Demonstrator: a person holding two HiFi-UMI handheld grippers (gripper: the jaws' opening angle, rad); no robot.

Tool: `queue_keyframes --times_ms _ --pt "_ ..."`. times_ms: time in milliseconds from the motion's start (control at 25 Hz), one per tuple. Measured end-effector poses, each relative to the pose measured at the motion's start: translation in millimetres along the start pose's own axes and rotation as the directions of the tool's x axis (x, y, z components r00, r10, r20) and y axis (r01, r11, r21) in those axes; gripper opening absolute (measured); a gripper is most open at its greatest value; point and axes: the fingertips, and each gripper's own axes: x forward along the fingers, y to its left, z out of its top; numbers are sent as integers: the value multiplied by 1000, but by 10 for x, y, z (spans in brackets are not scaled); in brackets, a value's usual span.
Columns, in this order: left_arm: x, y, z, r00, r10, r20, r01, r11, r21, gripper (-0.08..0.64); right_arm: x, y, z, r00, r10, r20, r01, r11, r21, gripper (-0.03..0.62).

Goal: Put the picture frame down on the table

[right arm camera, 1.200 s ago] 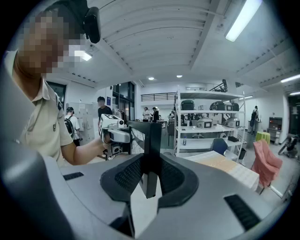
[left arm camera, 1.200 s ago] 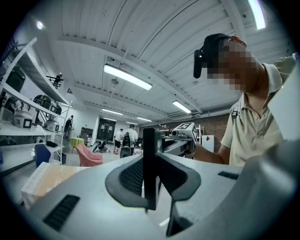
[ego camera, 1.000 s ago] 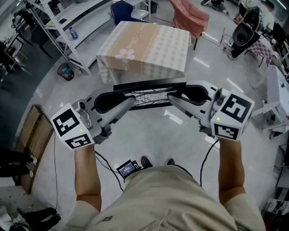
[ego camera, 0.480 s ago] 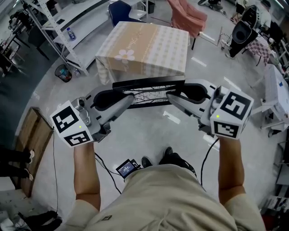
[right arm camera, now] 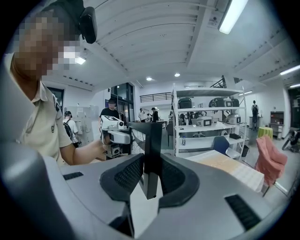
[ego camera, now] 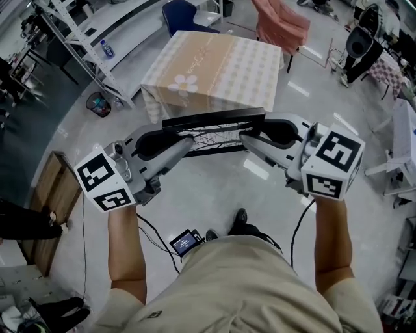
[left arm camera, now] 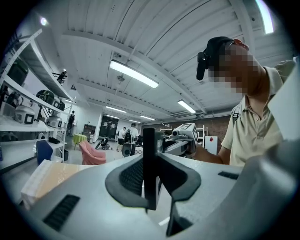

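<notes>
A black picture frame (ego camera: pixel 214 133) with a branch drawing hangs in the air in front of me, held by its two ends. My left gripper (ego camera: pixel 187 146) is shut on its left end and my right gripper (ego camera: pixel 247 138) on its right end. In the left gripper view the frame's edge (left arm camera: pixel 149 171) stands upright, pinched between the dark pads. The right gripper view shows the same with the other edge (right arm camera: pixel 152 157). The table (ego camera: pixel 218 65), under a beige checked cloth with a flower print, stands on the floor just beyond the frame.
A pink draped chair (ego camera: pixel 281 21) and a blue chair (ego camera: pixel 182 12) stand behind the table. White shelving (ego camera: pixel 71 39) and a waste bin (ego camera: pixel 97 104) lie to the left, a wooden board (ego camera: pixel 49 205) at the near left. A cable and a small device (ego camera: pixel 185 242) are at my feet.
I have stepped forward: the table has come slightly closer and lower in the head view. Both grippers keep the frame level in the same hold.
</notes>
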Motion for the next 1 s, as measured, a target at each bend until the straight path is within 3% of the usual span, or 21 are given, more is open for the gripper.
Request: queue_keyframes --times_ms 280,680,1000 --pt "825 893 20 997 79 -25 -80 996 -25 61 92 -1268 -45 997 81 11 -81 997 1 94" --pt "835 913 26 996 89 -18 -89 995 -38 61 96 -1295 -25 996 94 4 -94 996 -4 94" --pt "838 990 -21 1000 25 -8 -26 999 -43 61 118 -1294 -60 1000 25 -5 -25 1000 12 94"
